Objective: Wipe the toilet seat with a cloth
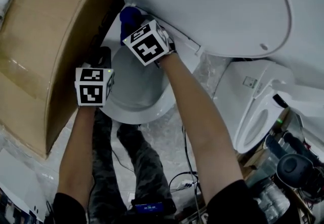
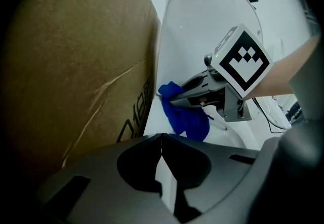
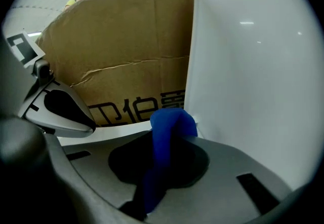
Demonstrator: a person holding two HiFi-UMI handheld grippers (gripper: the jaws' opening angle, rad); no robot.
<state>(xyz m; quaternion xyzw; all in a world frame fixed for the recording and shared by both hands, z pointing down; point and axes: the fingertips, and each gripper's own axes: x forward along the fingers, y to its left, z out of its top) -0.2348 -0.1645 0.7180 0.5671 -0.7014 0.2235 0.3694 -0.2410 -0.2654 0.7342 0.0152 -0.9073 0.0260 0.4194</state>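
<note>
While the right gripper [image 3: 161, 141] is clamped on the blue cloth [image 3: 169, 121], the left gripper [image 2: 161, 142] has its jaws fully together with nothing between them.

- Cloth: pinched between the right jaws. 1 bunch sticks out past the tips, the rest runs back down between the jaws.
- Where it is: back-left corner of the toilet rim [image 1: 132, 114], close under the raised lid [image 1: 212, 5] and near the hinge end. In the left gripper view the cloth hangs under the right jaws and touches the white rim. Can't tell whether that white ring is the seat itself or bare porcelain.
- Right gripper points down and away from the person, tips just beside the lid's inner face. That lid fills the right half of the right gripper view.
- Left gripper sits over the left side of the rim, nearer the person than the right one and apart from the cloth. Contact with the rim can't be read.
- Cardboard box [image 1: 45, 40] stands tight against the toilet's left side, with black print on the face next to the rim.
- Person stands in front of the bowl, both forearms bare, camouflage trousers [image 1: 136, 162] below.
- 2nd white toilet unit [image 1: 258, 111] lies to the right, well apart.
- Cables [image 1: 190, 167] run loose across the floor beside it.
</note>
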